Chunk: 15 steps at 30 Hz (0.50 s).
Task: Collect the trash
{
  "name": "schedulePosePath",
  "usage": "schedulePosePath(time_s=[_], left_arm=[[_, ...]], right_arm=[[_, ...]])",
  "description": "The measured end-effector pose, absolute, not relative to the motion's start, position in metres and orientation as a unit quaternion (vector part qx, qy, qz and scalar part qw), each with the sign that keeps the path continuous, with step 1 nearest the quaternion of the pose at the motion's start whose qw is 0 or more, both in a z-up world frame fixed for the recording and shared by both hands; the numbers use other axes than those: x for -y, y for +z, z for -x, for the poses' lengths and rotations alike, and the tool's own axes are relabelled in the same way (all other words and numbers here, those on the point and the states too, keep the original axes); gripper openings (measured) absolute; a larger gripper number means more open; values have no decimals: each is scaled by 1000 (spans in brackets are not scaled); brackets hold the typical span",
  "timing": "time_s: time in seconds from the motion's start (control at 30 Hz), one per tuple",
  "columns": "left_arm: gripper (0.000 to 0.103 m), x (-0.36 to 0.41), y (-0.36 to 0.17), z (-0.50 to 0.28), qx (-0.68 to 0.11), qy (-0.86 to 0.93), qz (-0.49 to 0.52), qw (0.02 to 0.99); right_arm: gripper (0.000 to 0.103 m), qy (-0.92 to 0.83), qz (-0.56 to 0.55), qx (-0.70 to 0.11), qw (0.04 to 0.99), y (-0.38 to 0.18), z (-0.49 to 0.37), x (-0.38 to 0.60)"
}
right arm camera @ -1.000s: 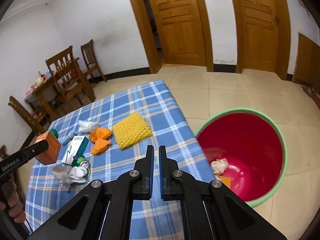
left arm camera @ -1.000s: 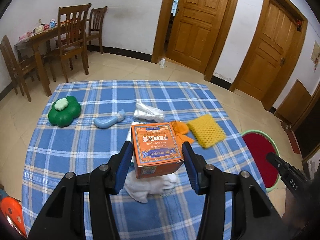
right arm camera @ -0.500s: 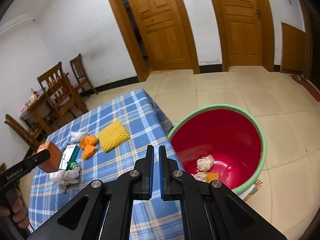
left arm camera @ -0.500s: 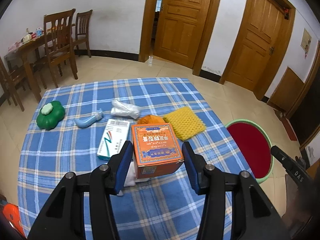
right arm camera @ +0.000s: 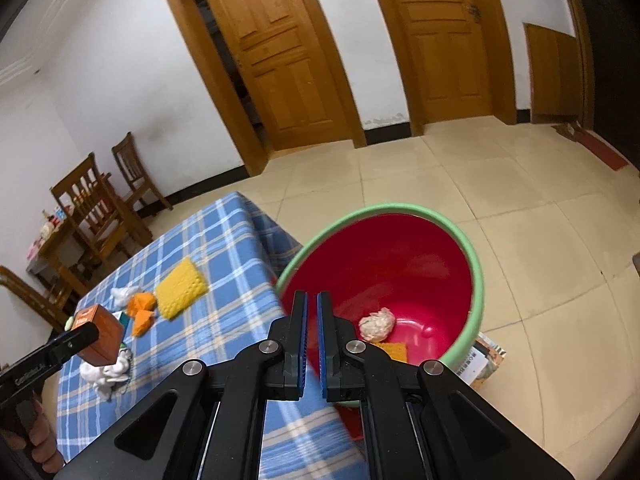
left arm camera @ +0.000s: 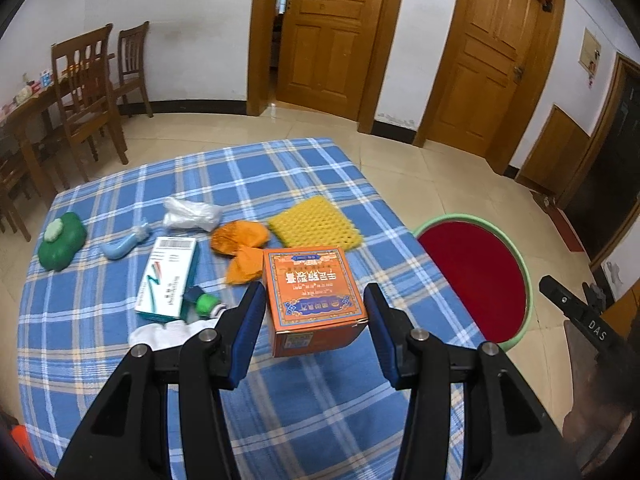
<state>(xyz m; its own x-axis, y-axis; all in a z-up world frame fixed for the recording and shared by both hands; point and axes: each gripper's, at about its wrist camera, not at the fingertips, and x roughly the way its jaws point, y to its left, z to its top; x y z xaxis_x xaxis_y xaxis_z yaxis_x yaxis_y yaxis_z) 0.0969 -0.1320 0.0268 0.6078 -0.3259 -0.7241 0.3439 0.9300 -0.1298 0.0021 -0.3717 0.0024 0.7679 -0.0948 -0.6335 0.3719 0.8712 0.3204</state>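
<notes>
We hold the orange box clamped in our left gripper, lifted above the checked table so it can travel to the red bin on the floor beside it. Our right gripper, jaws nearly closed on nothing, hangs over the bin, which holds one crumpled wad and one yellow scrap

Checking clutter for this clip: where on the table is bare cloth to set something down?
Bare cloth lies along the near edge, and the far strip behind the plastic wrap and yellow sponge. The middle is crowded: carton, orange scraps, white rag.
</notes>
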Motion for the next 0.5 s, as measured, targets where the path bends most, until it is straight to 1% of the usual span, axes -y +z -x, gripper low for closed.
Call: schedulePosePath(time_s=[0.3, 0.33, 0.5], left_arm=[[51, 137, 25, -99, -406, -189, -12, 894], [51, 135, 25, -100, -406, -186, -10, 894], [51, 117, 25, -105, -404, -163, -3, 900]], right_arm=[[5, -125, -231, -324, 909, -7, 0, 379], [8, -116, -231, -327, 909, -7, -2, 377], [9, -86, -228, -343, 907, -11, -17, 362]])
